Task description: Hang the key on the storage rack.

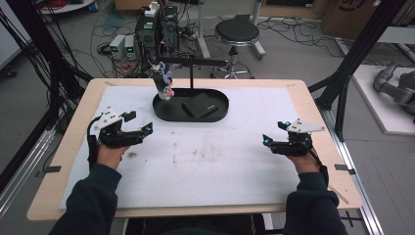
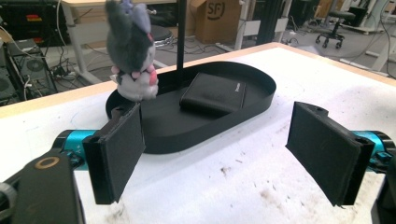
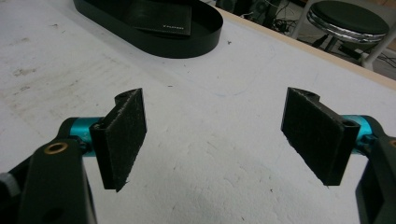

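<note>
Dark navy sleeves are covering both forearms at the bottom of the high view. The left gripper (image 1: pixel 139 131) and right gripper (image 1: pixel 272 141) are showing black bodies, teal barrels, grey three-cornered plates, black cables, and fuzzy black pads (image 2: pixel 119 147).

- Stool (image 1: pixel 237 33): on the floor, far ahead of the right gripper (image 1: pixel 272 135).
- 2 computers (image 1: pixel 147 33): on the floor, far ahead of the left gripper (image 1: pixel 146 131).
</note>
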Demonstrator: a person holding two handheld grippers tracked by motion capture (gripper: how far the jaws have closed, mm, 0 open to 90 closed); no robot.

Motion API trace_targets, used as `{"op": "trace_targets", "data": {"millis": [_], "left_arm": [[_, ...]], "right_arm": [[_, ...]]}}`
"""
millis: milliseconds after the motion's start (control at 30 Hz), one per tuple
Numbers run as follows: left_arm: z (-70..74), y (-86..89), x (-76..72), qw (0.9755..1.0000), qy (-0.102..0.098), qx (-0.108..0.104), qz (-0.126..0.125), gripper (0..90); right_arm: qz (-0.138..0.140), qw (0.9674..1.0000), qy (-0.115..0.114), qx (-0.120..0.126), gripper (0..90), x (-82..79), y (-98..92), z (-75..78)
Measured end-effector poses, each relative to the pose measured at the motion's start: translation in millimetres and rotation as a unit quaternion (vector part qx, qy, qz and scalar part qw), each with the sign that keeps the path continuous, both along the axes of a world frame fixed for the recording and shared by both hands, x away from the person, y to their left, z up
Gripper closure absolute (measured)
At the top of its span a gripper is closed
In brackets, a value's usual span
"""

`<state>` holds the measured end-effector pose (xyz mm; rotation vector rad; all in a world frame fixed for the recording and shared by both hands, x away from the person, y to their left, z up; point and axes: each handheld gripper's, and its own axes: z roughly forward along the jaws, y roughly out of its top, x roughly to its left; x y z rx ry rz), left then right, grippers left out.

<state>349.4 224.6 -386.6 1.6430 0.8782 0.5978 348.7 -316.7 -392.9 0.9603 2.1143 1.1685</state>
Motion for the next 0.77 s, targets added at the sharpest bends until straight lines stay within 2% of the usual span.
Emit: {"op": "trace_targets", "data": {"millis": [67,233,400,767], "left_arm": [[-4.7,0.5,-2.8,1.0,0.0,0.003,0.002,18.6],[-16.4,1.3,-5.4,0.9997,0.017,0.014,0.011,18.7],[-15.3,5.8,-7.1,0.9998,0.006,0.008,0.02,18.8],[-17.4,10.3,-5.3,0.9995,0.007,0.008,0.031,19.0]], "right_arm": [[-0.001,1.0,0.0,0.001,22.6,0.7,0.5,0.2],[0.001,1.0,0.005,-0.007,22.5,5.4,1.7,-2.4],[0.0,0.9999,0.007,-0.01,22.5,6.3,1.5,-3.2],[-0.002,1.0,0.004,-0.007,22.5,5.9,0.0,-2.5]]}}
